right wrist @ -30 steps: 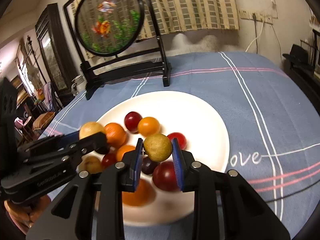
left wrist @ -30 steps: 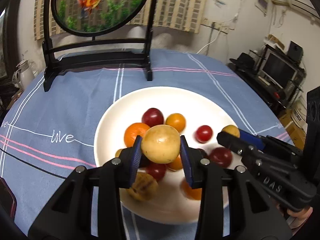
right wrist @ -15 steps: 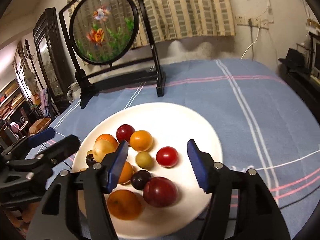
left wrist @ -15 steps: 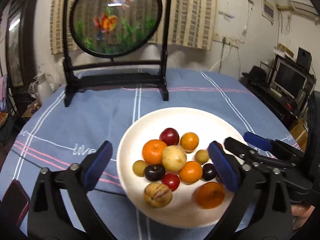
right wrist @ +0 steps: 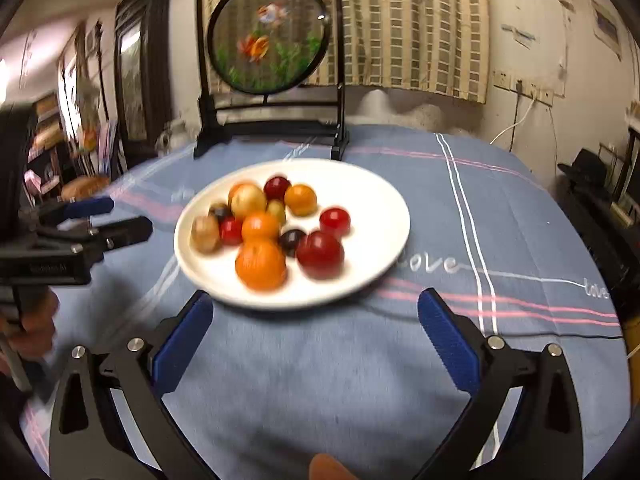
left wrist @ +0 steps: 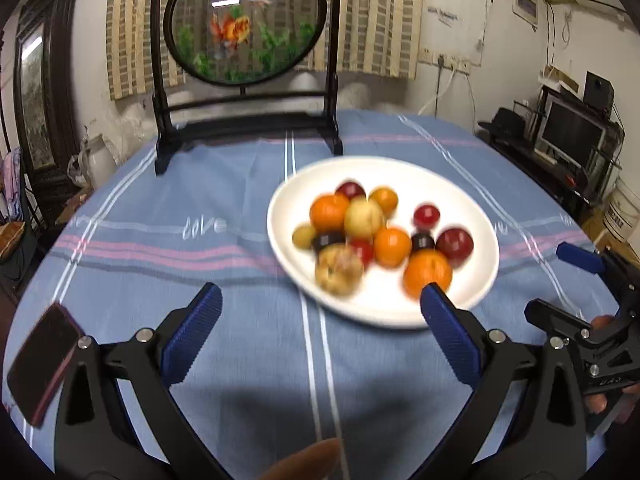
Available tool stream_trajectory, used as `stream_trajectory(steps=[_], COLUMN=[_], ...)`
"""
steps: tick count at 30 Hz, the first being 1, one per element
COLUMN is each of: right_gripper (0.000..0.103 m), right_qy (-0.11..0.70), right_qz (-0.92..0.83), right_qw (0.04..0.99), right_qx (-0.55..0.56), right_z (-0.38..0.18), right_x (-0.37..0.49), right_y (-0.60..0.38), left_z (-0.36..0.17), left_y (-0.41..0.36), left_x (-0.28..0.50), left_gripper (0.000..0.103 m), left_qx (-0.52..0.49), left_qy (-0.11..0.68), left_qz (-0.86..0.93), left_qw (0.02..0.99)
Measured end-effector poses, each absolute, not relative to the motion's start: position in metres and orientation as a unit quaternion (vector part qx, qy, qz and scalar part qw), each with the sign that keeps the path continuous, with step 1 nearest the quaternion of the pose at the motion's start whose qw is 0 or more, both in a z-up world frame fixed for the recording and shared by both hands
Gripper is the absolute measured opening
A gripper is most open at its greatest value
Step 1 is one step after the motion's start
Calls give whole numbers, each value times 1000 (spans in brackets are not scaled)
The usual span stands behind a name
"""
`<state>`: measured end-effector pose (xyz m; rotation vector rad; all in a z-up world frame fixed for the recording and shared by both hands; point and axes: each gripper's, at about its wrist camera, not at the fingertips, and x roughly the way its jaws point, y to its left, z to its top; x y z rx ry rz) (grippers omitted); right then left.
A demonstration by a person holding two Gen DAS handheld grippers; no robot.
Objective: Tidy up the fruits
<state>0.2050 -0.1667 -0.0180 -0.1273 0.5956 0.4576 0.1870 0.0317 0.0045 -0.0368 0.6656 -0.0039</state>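
A white plate (left wrist: 476,216) (right wrist: 376,204) on the blue tablecloth holds several fruits: oranges (left wrist: 427,273) (right wrist: 261,265), red plums (left wrist: 454,241) (right wrist: 320,253), a pale yellow fruit (left wrist: 363,216) (right wrist: 248,201) and a brownish one (left wrist: 338,268). My left gripper (left wrist: 318,312) is wide open and empty, pulled back from the plate's near-left side. My right gripper (right wrist: 316,320) is wide open and empty, just short of the plate's near rim. Each gripper shows at the edge of the other's view (left wrist: 576,288) (right wrist: 96,220).
A round goldfish screen on a black stand (left wrist: 244,120) (right wrist: 272,120) stands behind the plate. A dark phone (left wrist: 40,364) lies at the table's near-left edge. Furniture and a monitor (left wrist: 572,132) stand beyond the table on the right.
Both grippers let go of their yellow fruits onto the plate, opened wide and drew back from the plate toward the near table edge.
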Motion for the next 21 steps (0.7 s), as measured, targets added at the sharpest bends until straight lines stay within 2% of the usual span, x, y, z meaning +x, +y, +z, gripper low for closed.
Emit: stream_trajectory(steps=[7,13,21], right_gripper=[102,102,102], right_qy=[290,297,301], right_qz=[246,231,230], right_qw=[919,924,923], right_qx=[-106,-68,-74], right_z=[-26,-27,-28], right_x=[174,177,177], right_y=[-165,-180,-178], left_z=[-10,-9,-9], left_y=[32,30,30], left_x=[160,155,157], left_gripper=[101,101,101], left_qx=[-10,-7,-8], left_qy=[338,329,333], left_qz=[0,-2,-2], left_qw=[941,944,943])
